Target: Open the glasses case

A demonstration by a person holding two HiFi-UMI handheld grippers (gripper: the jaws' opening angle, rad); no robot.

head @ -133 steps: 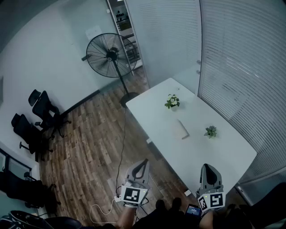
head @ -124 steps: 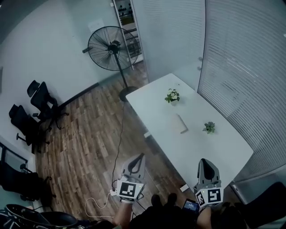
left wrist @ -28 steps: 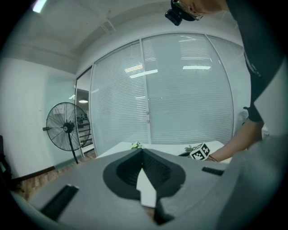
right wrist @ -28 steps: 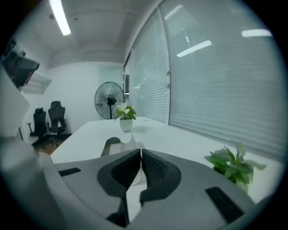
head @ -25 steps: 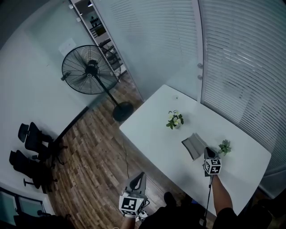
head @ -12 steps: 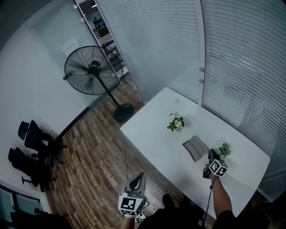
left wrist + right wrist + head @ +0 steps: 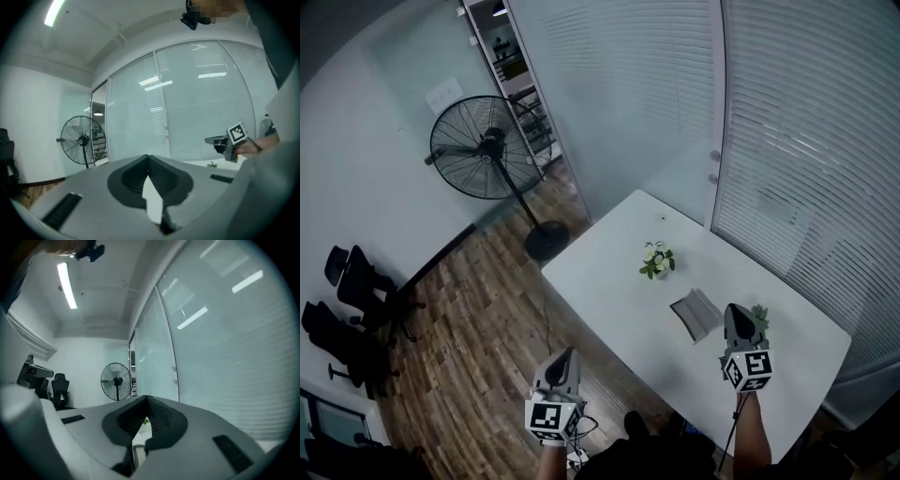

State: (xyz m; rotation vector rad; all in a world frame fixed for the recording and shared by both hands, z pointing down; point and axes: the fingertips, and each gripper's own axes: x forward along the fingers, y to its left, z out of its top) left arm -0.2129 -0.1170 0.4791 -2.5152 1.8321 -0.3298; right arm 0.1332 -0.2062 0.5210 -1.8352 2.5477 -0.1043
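Observation:
The grey glasses case (image 7: 694, 313) lies on the white table (image 7: 609, 281) with its lid standing up. My right gripper (image 7: 735, 310) hangs just right of the case and above it, shut and empty, pointing level toward the blinds. Its jaws meet at the tip in the right gripper view (image 7: 148, 398). My left gripper (image 7: 570, 352) is off the table's near left edge, over the wooden floor, shut with nothing in it (image 7: 148, 157). The left gripper view shows the right gripper (image 7: 209, 139) in a hand at the right. The case is in neither gripper view.
Two small potted plants stand on the table, one (image 7: 654, 261) behind the case and one (image 7: 759, 317) by my right gripper. A standing fan (image 7: 487, 150) and black office chairs (image 7: 347, 309) are on the floor to the left. Blinds (image 7: 806, 141) close off the far side.
The case lay flat and closed at first; its lid now stands up. My right gripper has risen away from the case. The left gripper has lifted slightly.

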